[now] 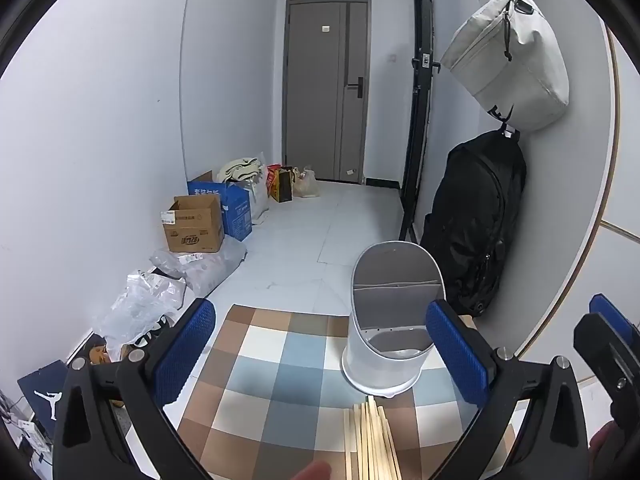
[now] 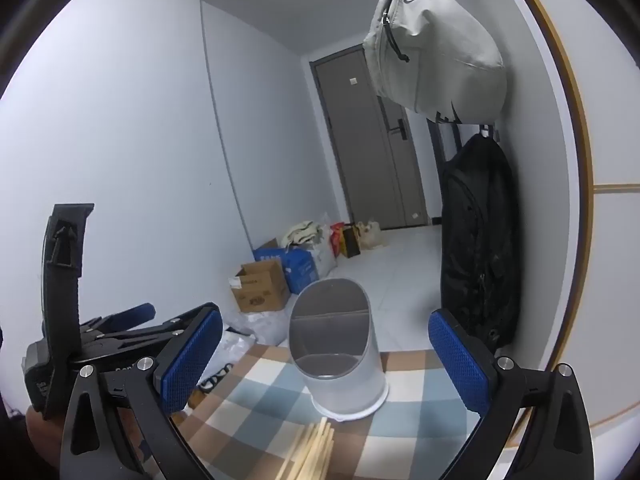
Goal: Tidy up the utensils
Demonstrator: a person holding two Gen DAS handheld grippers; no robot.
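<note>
Lying in a loose bundle at the near edge of the bench, the chopsticks are pointing toward the holder, a pale, slant-cut cup with an inner divider, which is standing upright just beyond their tips and looks empty. The sticks are looking like thin pale wood: probably light, stiff and smooth, so they are likely to roll or slide out of a loose pinch. Taking hold across the bundle near its middle, with the pads squeezing the sticks side by side, is looking like the safer choice; gripping near the tips would probably let them fan apart. The holder is likely light too, and could tip if the sticks are pushed against its wall.

The left gripper is hanging over the sticks with its jaws spread wide and nothing between the blue pads. The right gripper is doing the same from the other side, jaws spread and empty.

A checked cloth in brown, blue and cream is covering the bench. Beyond it, cardboard boxes and plastic bags are crowding the floor along the wall, a grey door is closing off the far end, and a black backpack is hanging below a pale bag.
</note>
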